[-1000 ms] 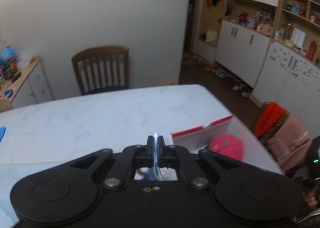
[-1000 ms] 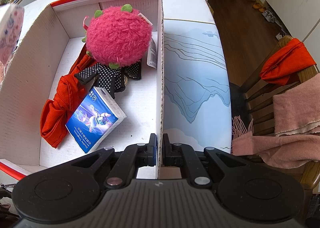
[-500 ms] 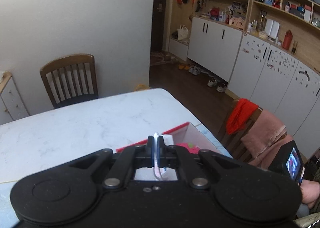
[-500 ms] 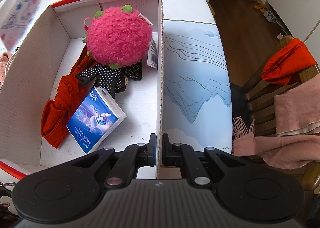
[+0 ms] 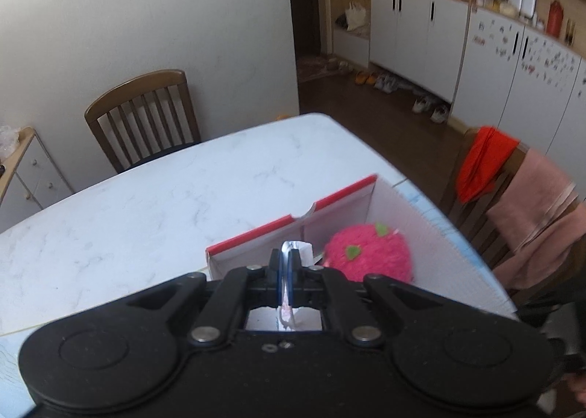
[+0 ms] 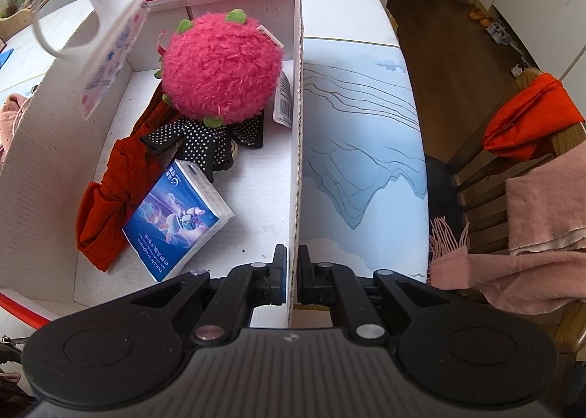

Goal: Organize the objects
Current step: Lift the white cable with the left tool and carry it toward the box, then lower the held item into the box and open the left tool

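Cardboard forms the big open box [image 6: 55, 147] that serves as the landmark, set on the white table [image 5: 154, 205] with a blue mat [image 6: 359, 147] just beside its right wall. Inside the box, a fuzzy pink plush ball [image 6: 221, 68] is seen toward the far end, lying on black dotted gloves [image 6: 205, 143]; a red cloth [image 6: 110, 194] is draped along the left side of the floor, and a blue tissue pack [image 6: 179, 218] lies tilted near the near end. The right wall of the box is pinched near its near corner by the right gripper [image 6: 291, 271], so the box is judged to be steadied. A patterned face mask [image 6: 110, 51] is carried above the far left corner of the box, hung by its white ear loop [image 6: 55, 33], which is clamped in the pressed-together left gripper [image 5: 285, 271]. For the step to be done well, the mask should be brought further over the box interior, lowered toward a bare patch of floor between the cloth and the left wall, and released only once its dangling lower edge is inside the walls, so that the loop is not snagged on the rim.
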`<act>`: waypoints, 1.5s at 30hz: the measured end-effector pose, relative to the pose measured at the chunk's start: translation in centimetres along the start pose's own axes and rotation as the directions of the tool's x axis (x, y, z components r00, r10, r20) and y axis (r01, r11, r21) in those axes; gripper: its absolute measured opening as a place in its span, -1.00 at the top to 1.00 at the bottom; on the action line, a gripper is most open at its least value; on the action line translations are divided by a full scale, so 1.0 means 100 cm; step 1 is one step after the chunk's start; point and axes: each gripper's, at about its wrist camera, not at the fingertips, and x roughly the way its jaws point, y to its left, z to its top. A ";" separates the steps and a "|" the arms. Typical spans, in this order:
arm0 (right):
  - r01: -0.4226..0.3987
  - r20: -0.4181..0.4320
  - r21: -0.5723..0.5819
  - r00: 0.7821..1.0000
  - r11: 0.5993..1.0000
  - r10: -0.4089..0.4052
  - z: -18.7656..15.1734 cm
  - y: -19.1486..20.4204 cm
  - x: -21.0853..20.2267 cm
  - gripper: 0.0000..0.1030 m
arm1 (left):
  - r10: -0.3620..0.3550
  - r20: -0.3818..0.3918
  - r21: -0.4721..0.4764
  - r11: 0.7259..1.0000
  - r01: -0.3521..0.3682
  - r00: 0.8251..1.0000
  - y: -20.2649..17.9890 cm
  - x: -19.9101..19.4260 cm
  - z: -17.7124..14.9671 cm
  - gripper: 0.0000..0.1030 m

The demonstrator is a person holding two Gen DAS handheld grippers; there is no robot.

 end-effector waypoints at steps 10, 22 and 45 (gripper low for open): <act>0.001 0.000 -0.010 1.000 1.000 -0.001 0.000 0.001 0.000 0.91 | 0.037 -0.115 0.070 0.997 -0.029 0.993 -0.018 0.048 -0.017 1.00; -0.001 0.002 -0.006 1.000 1.000 0.001 0.000 0.001 0.000 0.91 | -0.039 -0.207 0.071 0.996 0.055 0.978 -0.025 0.064 -0.035 0.80; 0.002 0.001 0.002 1.000 1.000 -0.002 -0.002 0.001 -0.002 0.91 | -0.140 -0.095 -0.016 0.990 0.139 0.986 -0.018 0.012 -0.033 -0.40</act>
